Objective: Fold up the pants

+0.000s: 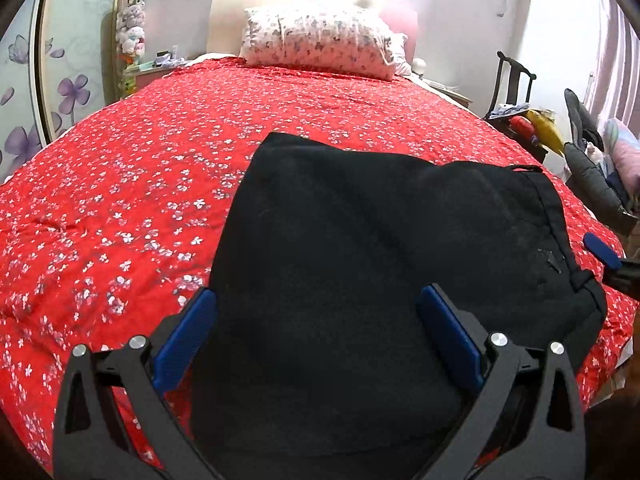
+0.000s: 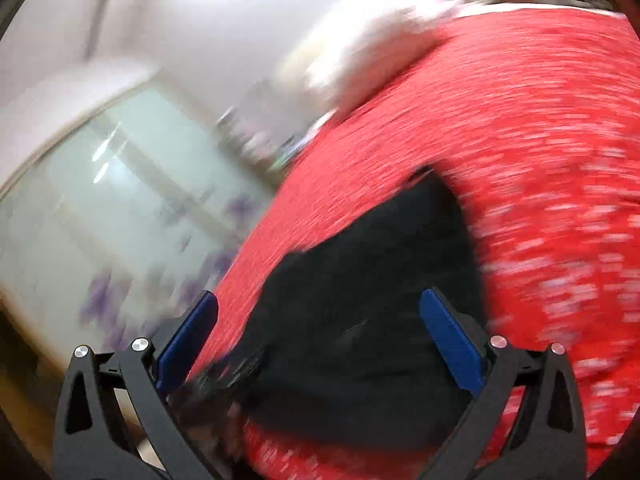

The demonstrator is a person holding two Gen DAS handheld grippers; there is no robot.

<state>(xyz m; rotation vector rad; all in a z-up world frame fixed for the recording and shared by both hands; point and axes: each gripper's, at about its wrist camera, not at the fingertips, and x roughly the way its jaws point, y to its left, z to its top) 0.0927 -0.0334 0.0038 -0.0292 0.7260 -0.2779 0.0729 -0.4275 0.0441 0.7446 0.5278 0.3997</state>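
The black pants (image 1: pixel 360 264) lie folded in a compact bundle on the red flowered bedspread (image 1: pixel 132 184), toward the foot of the bed and well apart from the floral pillow (image 1: pixel 320 42) at its head; the left gripper (image 1: pixel 316 312) hangs over the near edge of the pants, jaws spread wide and holding nothing; the right gripper (image 2: pixel 318 314), its view blurred, stands beside the pants, jaws likewise apart and empty.
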